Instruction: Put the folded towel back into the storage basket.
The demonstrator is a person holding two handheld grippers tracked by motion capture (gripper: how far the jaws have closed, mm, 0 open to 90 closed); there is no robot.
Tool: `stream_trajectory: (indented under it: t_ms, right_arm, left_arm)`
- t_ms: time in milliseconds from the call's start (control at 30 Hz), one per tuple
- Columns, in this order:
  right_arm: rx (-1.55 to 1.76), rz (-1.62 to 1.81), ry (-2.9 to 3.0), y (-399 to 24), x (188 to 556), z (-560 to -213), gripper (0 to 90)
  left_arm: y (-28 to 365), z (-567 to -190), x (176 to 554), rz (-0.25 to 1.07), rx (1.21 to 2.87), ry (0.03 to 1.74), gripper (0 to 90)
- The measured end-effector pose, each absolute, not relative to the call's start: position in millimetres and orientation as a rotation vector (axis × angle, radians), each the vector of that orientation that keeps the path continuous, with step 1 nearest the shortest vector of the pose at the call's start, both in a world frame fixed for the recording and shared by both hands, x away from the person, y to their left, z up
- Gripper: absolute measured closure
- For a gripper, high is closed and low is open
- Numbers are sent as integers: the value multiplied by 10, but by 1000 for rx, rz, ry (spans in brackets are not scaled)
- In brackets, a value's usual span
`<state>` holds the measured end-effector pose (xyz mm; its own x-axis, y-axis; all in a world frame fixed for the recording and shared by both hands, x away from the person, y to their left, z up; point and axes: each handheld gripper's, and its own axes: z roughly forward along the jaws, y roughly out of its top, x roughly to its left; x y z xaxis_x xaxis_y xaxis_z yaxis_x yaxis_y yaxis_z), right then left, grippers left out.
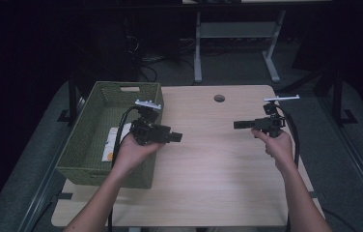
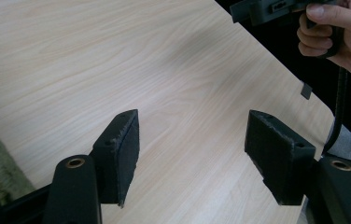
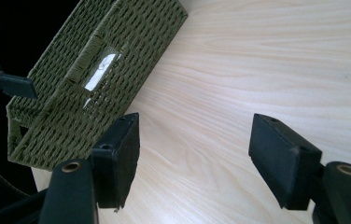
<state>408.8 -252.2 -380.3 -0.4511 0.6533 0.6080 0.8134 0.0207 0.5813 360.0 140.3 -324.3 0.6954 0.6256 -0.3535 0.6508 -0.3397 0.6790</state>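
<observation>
From the high view: left claw (image 1: 175, 137) held over the near right rim of the woven olive-green rectangular basket (image 1: 80, 145), right claw (image 1: 240, 124) held above the right half of the pale wood-grain worktop (image 1: 208, 169), both pointing inward at each other, well apart, nothing carried. Inside the basket, a flat white and yellow packet (image 1: 111, 144) lying on the floor of it, likely already put away, so probably little left to do. Round cable hole (image 1: 219, 98) near the far edge; wide bare room between the hands. From the left gripper view: jaws apart, empty, bare worktop beneath, right edge close by, dark drop beyond. From the right gripper view: jaws apart, empty, basket wall (image 3: 131, 51) just beyond the left jaw, open wood elsewhere.
</observation>
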Motion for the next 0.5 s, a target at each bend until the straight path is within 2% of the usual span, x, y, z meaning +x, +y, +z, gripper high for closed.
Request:
stream_trajectory:
  t_ms: [500]
  right_arm:
    - [-1565,-1377,-2102,-2754,3994,-3984,319]
  left_arm:
    - [1144,-3348,3608,-53,2071,962,355]
